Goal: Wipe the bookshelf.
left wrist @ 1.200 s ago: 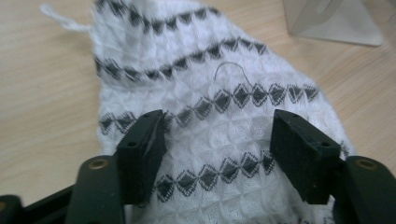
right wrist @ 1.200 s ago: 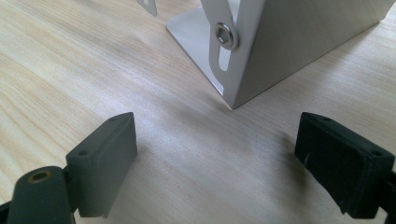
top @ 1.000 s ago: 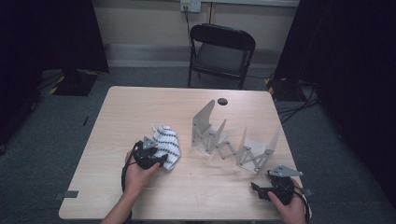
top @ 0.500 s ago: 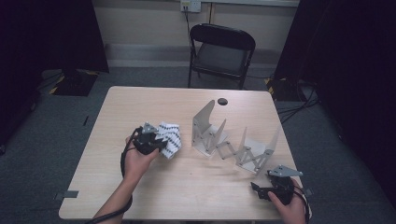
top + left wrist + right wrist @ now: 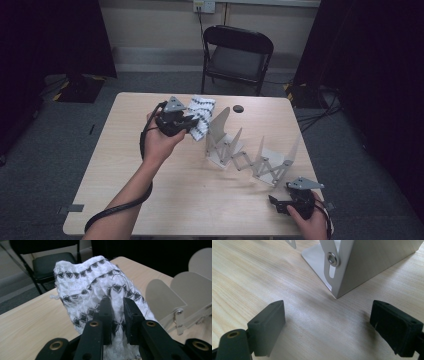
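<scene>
Dim room, dark curtains both sides, black folding chair [image 5: 237,52] behind a light wood table [image 5: 125,165]. Left gripper [image 5: 186,123] is up off the surface over the table's far-left part, jaws just closed and pinching a white cloth [image 5: 201,116] with black zigzag bands. In the left gripper view the 2 jaws squeeze a fold of cloth [image 5: 100,287] between them; its lower part is cut off behind the jaws, so the full outline is hard to make out. Cloth hangs bunched, long axis running from the jaws away toward the chair. It sits just beside the tallest panel of the grey accordion rack [image 5: 250,152], which runs diagonally toward the near-right corner. Right gripper [image 5: 280,205] rests by the near-right edge, jaws spread wide with bare wood between them, rack end panel [image 5: 372,262] just ahead. Open table left and front. Small dark disc [image 5: 238,108] near the far edge.
</scene>
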Demonstrator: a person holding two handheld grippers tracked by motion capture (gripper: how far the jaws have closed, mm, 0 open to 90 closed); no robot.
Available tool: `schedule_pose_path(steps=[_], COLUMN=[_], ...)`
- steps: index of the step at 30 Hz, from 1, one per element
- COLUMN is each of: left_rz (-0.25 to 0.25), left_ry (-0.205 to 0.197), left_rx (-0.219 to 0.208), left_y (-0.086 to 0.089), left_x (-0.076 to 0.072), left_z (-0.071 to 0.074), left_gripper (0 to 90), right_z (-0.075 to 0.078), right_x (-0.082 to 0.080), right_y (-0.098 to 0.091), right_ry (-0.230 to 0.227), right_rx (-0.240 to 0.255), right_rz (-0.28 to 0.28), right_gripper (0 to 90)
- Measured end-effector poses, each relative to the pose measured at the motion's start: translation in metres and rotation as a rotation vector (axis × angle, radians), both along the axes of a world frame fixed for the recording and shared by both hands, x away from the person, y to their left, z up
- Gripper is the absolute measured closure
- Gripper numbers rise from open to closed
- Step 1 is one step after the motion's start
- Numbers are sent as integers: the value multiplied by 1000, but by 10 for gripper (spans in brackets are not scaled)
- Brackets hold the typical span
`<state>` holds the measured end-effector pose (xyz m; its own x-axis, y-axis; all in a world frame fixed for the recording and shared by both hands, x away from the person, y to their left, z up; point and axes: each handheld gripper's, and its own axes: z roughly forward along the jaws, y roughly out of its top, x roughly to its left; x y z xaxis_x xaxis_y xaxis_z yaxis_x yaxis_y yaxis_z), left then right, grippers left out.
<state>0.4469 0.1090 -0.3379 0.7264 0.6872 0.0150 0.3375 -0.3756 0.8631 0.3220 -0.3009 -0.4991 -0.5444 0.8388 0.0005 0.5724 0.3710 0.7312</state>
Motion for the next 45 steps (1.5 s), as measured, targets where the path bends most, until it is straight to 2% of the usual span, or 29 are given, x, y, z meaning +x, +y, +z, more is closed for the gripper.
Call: schedule_pose_path(steps=[2, 6, 8, 9, 13, 15, 16, 19, 21, 22, 23, 25, 32, 34, 37, 38, 39, 41, 42, 43, 45], left_rz=[-3, 5, 14, 7, -7, -4, -4, -8, -13, -13, -15, -13, -8, -1, 34, 35, 44, 79, 79, 107, 122], left_ry=[8, 27, 34, 37, 43, 60, 60, 93, 104, 104, 127, 156, 208, 216, 181, 176, 179, 179, 179, 176, 179], left_rx=[23, 16, 27, 55, 70, 102, 102, 118, 125, 125, 130, 110, 113, 136, 145, 163, 160, 184, 184, 213, 187], left_y=[-4, -3, -1, -1, -2, -4, -4, -4, -5, -5, -6, -6, -4, -2, 4, 7, 11, 17, 17, 28, 33], left_x=[0, 2, 3, 5, 6, 7, 7, 7, 7, 7, 7, 8, 7, 7, 5, 5, 4, 3, 3, 3, 4], left_z=[-7, -16, -21, -25, -31, -43, -43, -66, -77, -77, -90, -101, -131, -137, -140, -139, -139, -137, -137, -134, -133], left_gripper=[789, 790, 790, 790, 791, 790, 791, 790, 789, 789, 789, 788, 772, 739, 586, 560, 548, 537, 536, 534, 531], right_z=[0, 0, 0, 0, 0, 0, 0, 0, 0, 0, 0, 0, 0, 0, 0, 0, 0, 0, 0, 0, 0], right_x=[0, 0, 0, 0, 0, 0, 0, 0, 0, 0, 0, 0, 1, 1, 1, 1, 1, 1, 1, 1, 1], right_y=[0, 0, 0, 0, 0, 0, 0, 0, 0, 0, 0, 0, 0, 0, 0, 0, 0, 0, 0, 0, 0], right_ry=[0, 0, 0, 0, 3, 0, 0, 2, 1, 1, 1, 1, 0, 1, 2, 2, 2, 2, 2, 4, 4], right_rx=[0, 0, 0, 0, 1, 0, 0, 1, 0, 0, 0, 0, -1, 0, 0, 0, 0, 1, 1, 0, 0], right_rz=[0, 0, 0, 0, 2, 3, 3, 2, 2, 2, 2, 2, 5, 5, 4, 5, 6, 8, 8, 10, 10], right_gripper=[122, 122, 122, 122, 122, 122, 122, 122, 122, 122, 122, 122, 122, 122, 122, 122, 122, 122, 122, 122, 122])
